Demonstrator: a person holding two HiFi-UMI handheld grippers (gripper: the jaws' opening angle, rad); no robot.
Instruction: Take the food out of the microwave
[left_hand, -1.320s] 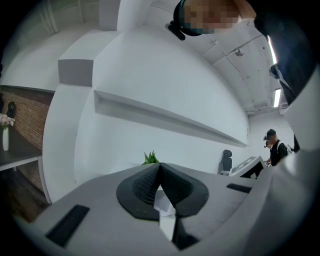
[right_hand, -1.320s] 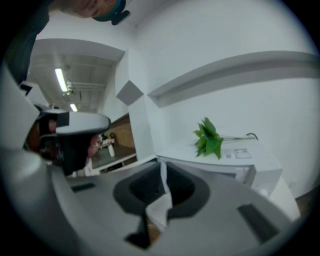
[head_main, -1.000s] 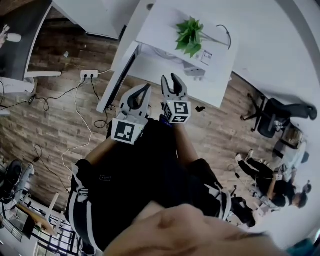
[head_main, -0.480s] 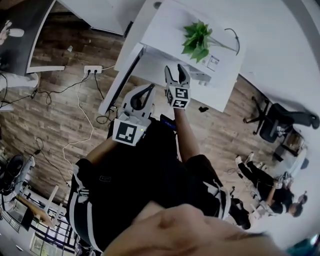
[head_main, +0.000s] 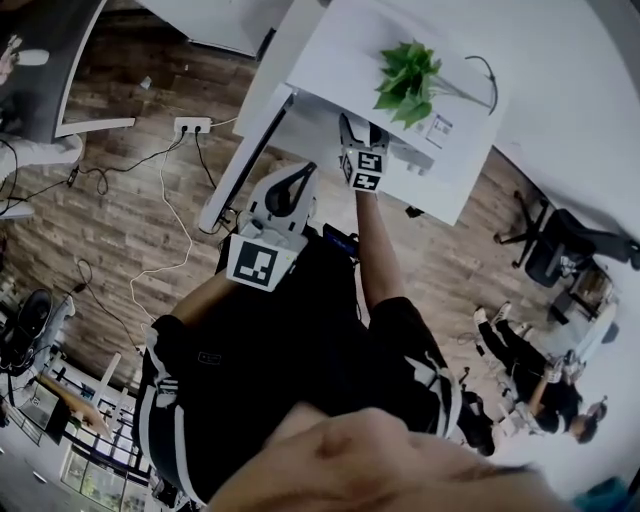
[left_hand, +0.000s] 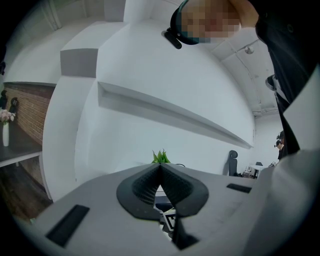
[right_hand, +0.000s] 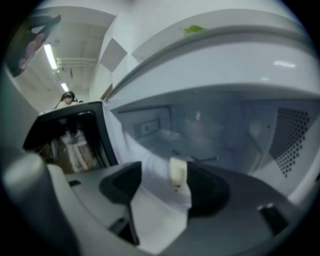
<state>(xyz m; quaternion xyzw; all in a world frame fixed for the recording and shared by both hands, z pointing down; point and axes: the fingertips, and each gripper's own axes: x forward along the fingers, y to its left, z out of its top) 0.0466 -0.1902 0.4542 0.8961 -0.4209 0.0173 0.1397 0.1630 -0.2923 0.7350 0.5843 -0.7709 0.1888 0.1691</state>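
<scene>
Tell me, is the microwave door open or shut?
Open. The dark door stands swung out to the left, and the microwave shows its inside.

Head view looks steeply down on the microwave (head_main: 300, 125); right gripper view peers closely inside.

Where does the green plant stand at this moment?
In the head view, upper right of centre, the green plant stands on top of the white microwave, beside a small label card and a thin dark cable.
</scene>
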